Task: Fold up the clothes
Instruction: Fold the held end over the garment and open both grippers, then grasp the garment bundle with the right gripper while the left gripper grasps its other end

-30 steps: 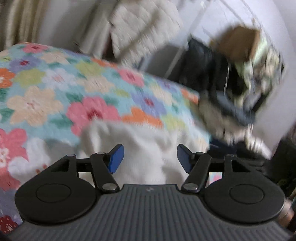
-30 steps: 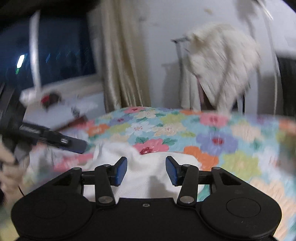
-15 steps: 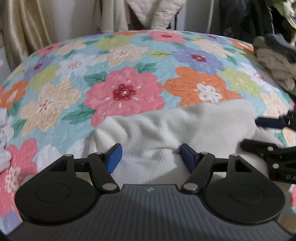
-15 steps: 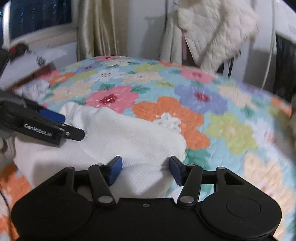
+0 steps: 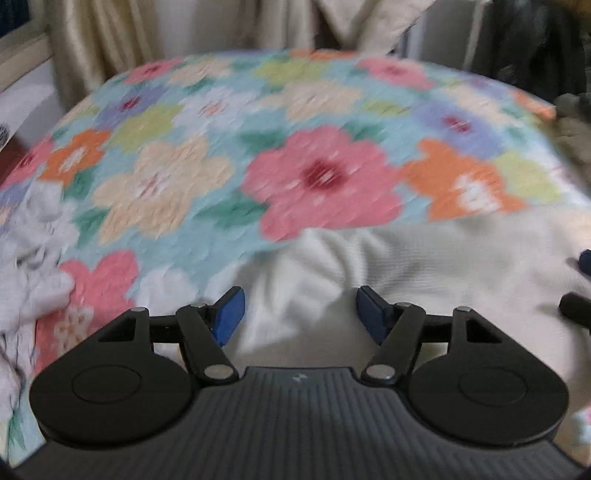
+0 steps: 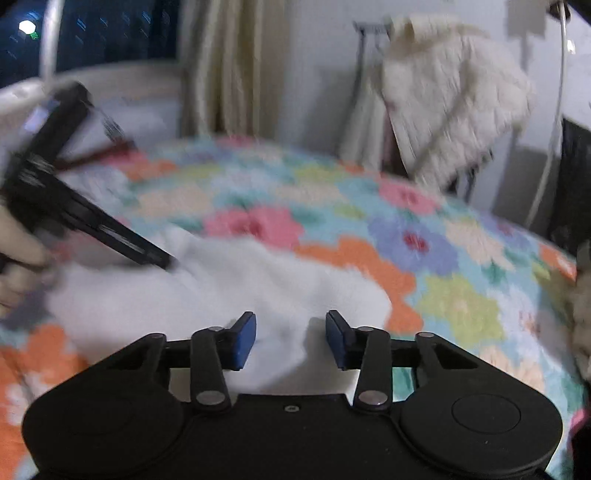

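Observation:
A cream knitted garment (image 5: 424,266) lies on the flowered quilt (image 5: 221,155) of a bed. My left gripper (image 5: 299,314) stands open just over the garment's left part, blue pads apart with bunched cloth between and below them. The right gripper's fingertips (image 5: 576,302) poke in at the right edge of the left wrist view. In the right wrist view the same garment (image 6: 221,291) looks white. My right gripper (image 6: 290,338) is open above its near right edge. The left gripper (image 6: 92,221), held by a hand (image 6: 18,254), reaches onto the garment's left side.
Crumpled white cloth (image 5: 26,273) lies on the quilt at the left. A cream quilted jacket (image 6: 450,110) hangs on a rack behind the bed. Beige curtains (image 6: 229,66) and a dark window (image 6: 92,33) stand at the back. More clothes (image 5: 572,125) are piled at the right.
Both views have pulled back and tilted up a little and are now blurred by motion. The right gripper's pads stand a bit closer together. The garment stays on the quilt.

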Demonstrator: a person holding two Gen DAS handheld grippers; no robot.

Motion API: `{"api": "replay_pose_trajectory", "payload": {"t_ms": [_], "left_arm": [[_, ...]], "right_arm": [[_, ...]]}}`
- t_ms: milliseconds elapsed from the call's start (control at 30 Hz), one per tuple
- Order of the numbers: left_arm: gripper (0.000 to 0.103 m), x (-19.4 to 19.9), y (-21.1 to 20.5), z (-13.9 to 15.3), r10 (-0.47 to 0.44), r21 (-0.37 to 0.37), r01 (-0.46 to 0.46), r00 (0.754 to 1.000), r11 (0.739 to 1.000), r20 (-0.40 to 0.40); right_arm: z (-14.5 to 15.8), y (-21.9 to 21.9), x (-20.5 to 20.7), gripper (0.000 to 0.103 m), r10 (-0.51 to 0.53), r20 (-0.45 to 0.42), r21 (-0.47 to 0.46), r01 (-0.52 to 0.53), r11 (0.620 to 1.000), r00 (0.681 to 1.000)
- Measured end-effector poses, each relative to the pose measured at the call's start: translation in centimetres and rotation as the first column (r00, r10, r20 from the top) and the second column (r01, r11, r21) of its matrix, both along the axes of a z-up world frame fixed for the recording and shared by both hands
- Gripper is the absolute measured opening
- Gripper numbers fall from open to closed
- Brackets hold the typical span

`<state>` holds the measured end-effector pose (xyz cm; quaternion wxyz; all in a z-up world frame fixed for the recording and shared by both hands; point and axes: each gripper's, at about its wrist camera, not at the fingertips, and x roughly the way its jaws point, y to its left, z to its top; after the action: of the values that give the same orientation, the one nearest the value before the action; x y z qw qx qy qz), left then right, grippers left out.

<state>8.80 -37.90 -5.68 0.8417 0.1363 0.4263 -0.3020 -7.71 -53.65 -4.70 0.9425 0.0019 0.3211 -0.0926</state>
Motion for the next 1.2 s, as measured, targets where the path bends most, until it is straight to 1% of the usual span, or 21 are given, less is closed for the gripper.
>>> {"api": "replay_pose_trajectory", "payload": {"t_ms": [67, 133, 167, 233, 333, 367, 433, 467, 500, 533, 567, 633, 667, 700, 800, 833, 867, 1000, 1100, 1167, 1200], "left_arm": [[0.07, 0.5, 0.6, -1.0, 0.026, -0.027, -0.027, 0.999, 0.999, -0.028], [0.072, 0.6, 1.2, -1.4, 0.033, -0.045, -0.034, 0.999, 0.998, -0.027], [0.075, 0.5, 1.3, -1.5, 0.032, -0.047, -0.033, 0.999, 0.998, -0.02], [0.076, 0.5, 1.6, -1.3, 0.028, -0.037, -0.028, 1.0, 0.999, -0.002], [0.076, 0.7, 3.0, -0.4, 0.062, -0.062, -0.064, 0.998, 0.996, -0.032], [0.075, 0.8, 4.0, 0.1, 0.084, -0.098, -0.09, 0.994, 0.991, -0.069], [0.071, 0.7, 6.6, 1.5, 0.127, -0.199, -0.163, 0.975, 0.966, -0.18], [0.071, 0.6, 7.9, 2.1, 0.132, -0.249, -0.189, 0.964, 0.95, -0.231], [0.071, 0.2, 8.9, 2.7, 0.114, -0.299, -0.193, 0.959, 0.934, -0.26], [0.071, -0.4, 9.8, 3.3, 0.095, -0.343, -0.188, 0.958, 0.92, -0.272], [0.073, -1.1, 10.7, 3.9, 0.074, -0.376, -0.178, 0.959, 0.909, -0.275], [0.074, -2.5, 11.6, 4.3, 0.04, -0.394, -0.143, 0.965, 0.908, -0.259], [0.076, -3.0, 11.9, 4.0, 0.038, -0.391, -0.144, 0.963, 0.909, -0.266], [0.076, -3.4, 12.3, 3.5, 0.037, -0.394, -0.153, 0.958, 0.906, -0.286], [0.076, -3.9, 13.7, 1.3, 0.039, -0.423, -0.22, 0.917, 0.879, -0.397], [0.076, -4.0, 14.1, 0.7, 0.037, -0.438, -0.239, 0.906, 0.866, -0.422], [0.076, -4.1, 14.4, 0.1, 0.035, -0.443, -0.252, 0.896, 0.86, -0.442], [0.076, -3.4, 14.5, -2.0, 0.045, -0.408, -0.271, 0.874, 0.872, -0.484], [0.076, -2.5, 14.6, -3.3, 0.07, -0.396, -0.298, 0.865, 0.869, -0.498], [0.08, -1.8, 14.6, -3.9, 0.05, -0.425, -0.291, 0.868, 0.857, -0.494], [0.081, -1.5, 14.5, -4.1, 0.029, -0.442, -0.273, 0.874, 0.855, -0.484]], "right_arm": [[-1.2, -2.4, -0.4, 0.045, -0.029, 0.015, 0.138, 0.026, 0.99, 0.999], [-1.4, -3.7, -0.7, 0.046, -0.037, 0.026, 0.219, 0.031, 0.975, 0.999], [-1.5, -3.6, -0.8, 0.046, -0.032, 0.026, 0.217, 0.025, 0.976, 0.999], [-1.6, -3.2, -0.8, 0.046, -0.019, 0.025, 0.2, 0.014, 0.98, 1.0], [-1.2, -3.6, -1.8, 0.046, -0.033, 0.034, 0.243, 0.023, 0.97, 0.999], [-0.8, -3.8, -2.3, 0.047, -0.048, 0.037, 0.266, 0.036, 0.963, 0.998], [-0.2, -4.4, -3.2, 0.053, -0.078, 0.041, 0.313, 0.062, 0.948, 0.996], [0.2, -4.6, -3.6, 0.059, -0.094, 0.043, 0.336, 0.074, 0.939, 0.995], [0.6, -4.8, -4.3, 0.064, -0.117, 0.066, 0.363, 0.085, 0.928, 0.991], [1.1, -4.9, -5.0, 0.064, -0.142, 0.093, 0.391, 0.095, 0.916, 0.985], [1.5, -5.0, -5.8, 0.064, -0.158, 0.12, 0.433, 0.091, 0.897, 0.98], [1.5, -5.3, -7.0, 0.071, -0.183, 0.141, 0.523, 0.084, 0.848, 0.973], [1.2, -5.5, -7.5, 0.08, -0.193, 0.133, 0.569, 0.085, 0.818, 0.972], [0.8, -5.6, -7.9, 0.084, -0.202, 0.121, 0.613, 0.087, 0.785, 0.972], [-1.2, -6.1, -9.2, 0.084, -0.225, 0.08, 0.725, 0.098, 0.682, 0.971], [-1.8, -6.3, -9.5, 0.084, -0.237, 0.066, 0.748, 0.109, 0.654, 0.969], [-2.4, -6.5, -9.8, 0.084, -0.249, 0.052, 0.769, 0.12, 0.628, 0.967], [-4.1, -7.4, -9.5, 0.085, -0.273, 0.006, 0.817, 0.153, 0.556, 0.962], [-5.1, -7.6, -8.8, 0.089, -0.275, 0.001, 0.853, 0.143, 0.503, 0.961], [-5.7, -7.7, -7.9, 0.091, -0.27, 0.0, 0.868, 0.134, 0.478, 0.963], [-6.1, -7.7, -7.4, 0.093, -0.265, -0.004, 0.874, 0.132, 0.467, 0.964]]}}
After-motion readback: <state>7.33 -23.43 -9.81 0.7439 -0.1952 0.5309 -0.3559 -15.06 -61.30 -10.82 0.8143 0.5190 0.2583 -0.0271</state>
